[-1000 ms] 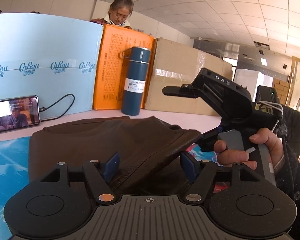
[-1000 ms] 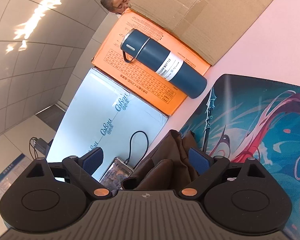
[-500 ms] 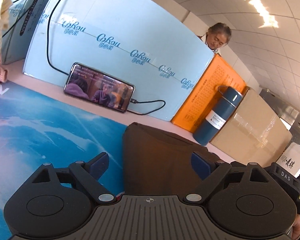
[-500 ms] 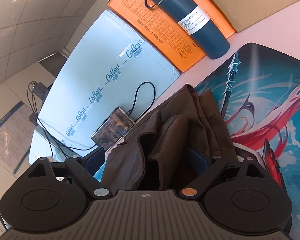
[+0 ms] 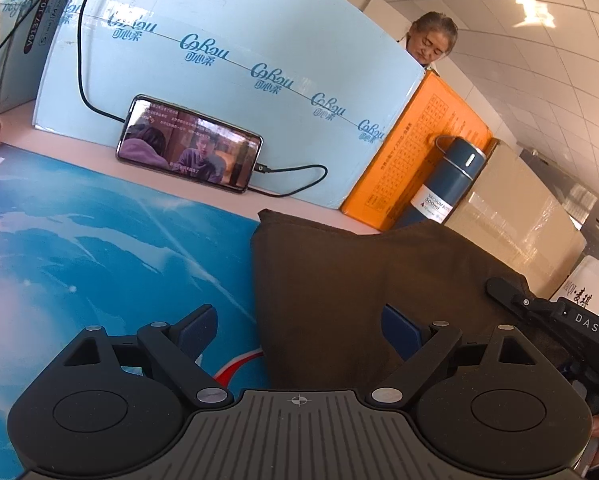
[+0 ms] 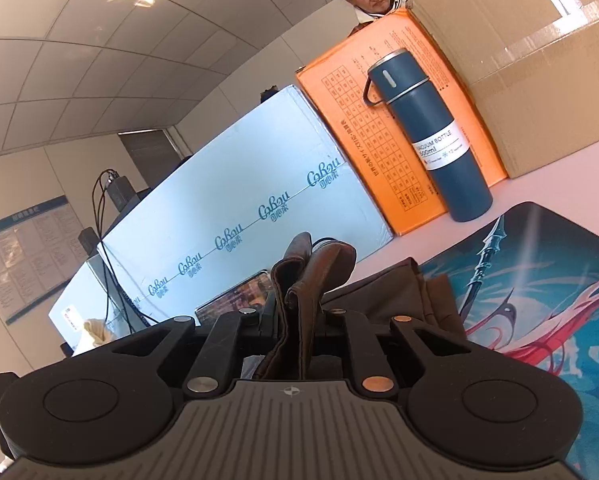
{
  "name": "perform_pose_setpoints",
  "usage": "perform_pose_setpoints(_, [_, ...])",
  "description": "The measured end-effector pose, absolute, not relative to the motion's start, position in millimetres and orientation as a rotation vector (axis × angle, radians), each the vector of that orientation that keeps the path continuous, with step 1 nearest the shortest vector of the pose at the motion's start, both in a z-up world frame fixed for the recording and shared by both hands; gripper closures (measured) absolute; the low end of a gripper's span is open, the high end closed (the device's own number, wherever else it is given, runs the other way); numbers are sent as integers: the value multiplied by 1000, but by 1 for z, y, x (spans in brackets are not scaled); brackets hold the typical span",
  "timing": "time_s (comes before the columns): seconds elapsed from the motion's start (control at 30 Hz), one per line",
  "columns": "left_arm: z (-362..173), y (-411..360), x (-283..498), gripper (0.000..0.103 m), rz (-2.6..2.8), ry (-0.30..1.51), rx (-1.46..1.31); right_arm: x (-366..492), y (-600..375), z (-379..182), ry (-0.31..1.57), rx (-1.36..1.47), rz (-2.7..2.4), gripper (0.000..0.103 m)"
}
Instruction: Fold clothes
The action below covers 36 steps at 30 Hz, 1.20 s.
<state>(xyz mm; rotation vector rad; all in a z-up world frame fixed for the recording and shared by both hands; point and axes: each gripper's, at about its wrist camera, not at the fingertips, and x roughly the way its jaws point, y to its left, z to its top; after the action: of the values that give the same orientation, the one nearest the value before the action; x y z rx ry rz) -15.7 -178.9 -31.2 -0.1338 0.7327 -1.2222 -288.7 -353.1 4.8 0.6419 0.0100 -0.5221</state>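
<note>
Your right gripper (image 6: 299, 320) clenched a bunched edge of the brown garment (image 5: 359, 280), which lay on the blue mat (image 5: 99, 260) near the bottle (image 6: 427, 136). Your left gripper (image 5: 299, 332) stood released over its near edge. It seemed soft, floppy and perhaps thick; pinching the hems suited it.

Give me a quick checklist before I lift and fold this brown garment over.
1. Right hand-held gripper clamped on the brown garment: ok, bunched cloth stands between its shut jaws.
2. Left hand-held gripper gripping: not ok, jaws open, garment edge between them, unpinched.
3. Vacuum bottle off the cloth: ok, upright against the orange box.
4. Phone and its cable clear of the cloth: ok.
5. Garment flat on the mat: cannot tell.
</note>
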Motion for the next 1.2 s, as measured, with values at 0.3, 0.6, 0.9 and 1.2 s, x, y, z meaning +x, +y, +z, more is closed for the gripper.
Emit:
perform_pose_setpoints(0.3, [-35, -185, -21, 12, -1247, 745, -77, -278, -363, -5, 218, 607, -766, 68])
perform_pose_setpoints(0.6, [-39, -187, -19, 12, -1286, 815, -106, -270, -374, -20, 339, 676, -777, 47])
perform_pose_setpoints(0.9, [-34, -177, -10, 11, -1218, 812, -140, -264, -371, -20, 336, 736, -579, 46])
perform_pose_setpoints(1.2, [-40, -163, 4, 10, -1209, 872, -226, -260, -362, -15, 316, 701, -641, 11])
